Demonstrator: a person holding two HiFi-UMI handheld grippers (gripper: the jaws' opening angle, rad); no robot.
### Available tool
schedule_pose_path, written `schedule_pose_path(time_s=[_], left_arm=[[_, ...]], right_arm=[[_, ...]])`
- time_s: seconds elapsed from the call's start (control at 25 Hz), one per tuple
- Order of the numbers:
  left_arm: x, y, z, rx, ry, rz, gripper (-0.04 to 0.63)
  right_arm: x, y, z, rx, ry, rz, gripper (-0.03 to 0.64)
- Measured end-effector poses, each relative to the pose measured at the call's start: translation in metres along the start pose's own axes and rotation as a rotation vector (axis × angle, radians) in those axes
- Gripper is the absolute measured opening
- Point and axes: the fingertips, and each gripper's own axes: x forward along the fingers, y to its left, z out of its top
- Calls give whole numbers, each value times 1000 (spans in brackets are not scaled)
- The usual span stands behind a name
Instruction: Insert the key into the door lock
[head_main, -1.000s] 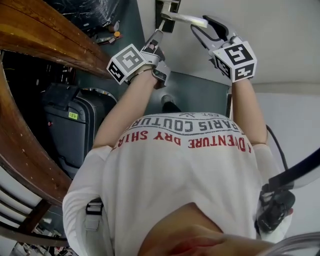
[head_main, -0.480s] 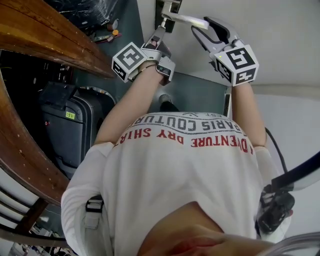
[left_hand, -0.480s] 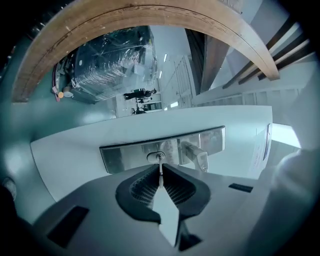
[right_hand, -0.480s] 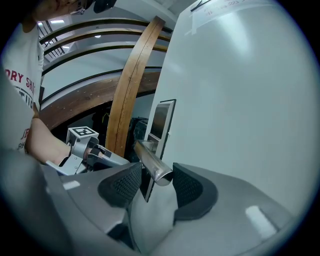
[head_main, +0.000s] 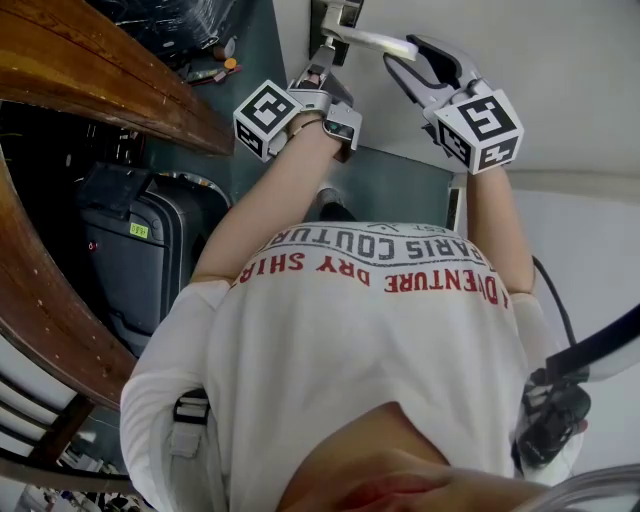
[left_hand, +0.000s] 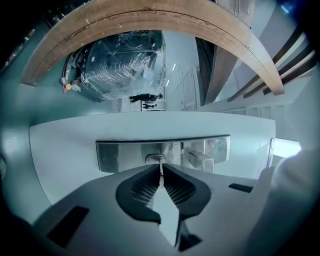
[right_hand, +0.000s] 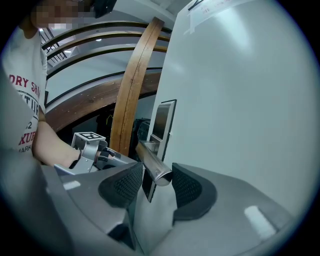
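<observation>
Door (head_main: 560, 90): white, fills the right of the head view. Steel lock plate (left_hand: 120, 154) is mounted on it, with the door handle (right_hand: 152, 169) sticking out.

My right hand-held gripper (right_hand: 156, 184): jaws apart, straddling the handle's free end, no squeeze visible.

My left hand-held gripper (left_hand: 160, 169): jaws together, clamped on the key (left_hand: 160, 176), blade aimed straight at the plate.

Key tip meets the keyhole (left_hand: 156, 159); I cannot tell how deep it sits.

Judgement: key aligned and at the entry. Pushing it fully home is left.
</observation>
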Motion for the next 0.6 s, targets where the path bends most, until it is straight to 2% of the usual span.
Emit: schedule_pose_path(time_s=[0.36,0.44,0.6], left_arm=[[11,-1,3,1,-18,-36,23],[11,-2,3,47,-1,-31,23],[6,-6,1,248,90,1,44]], right_arm=[[0,0,0,13,-8,31,173],[0,0,1,16,-10,21,173],[-2,-1,-1,52,-16,-17,175]])
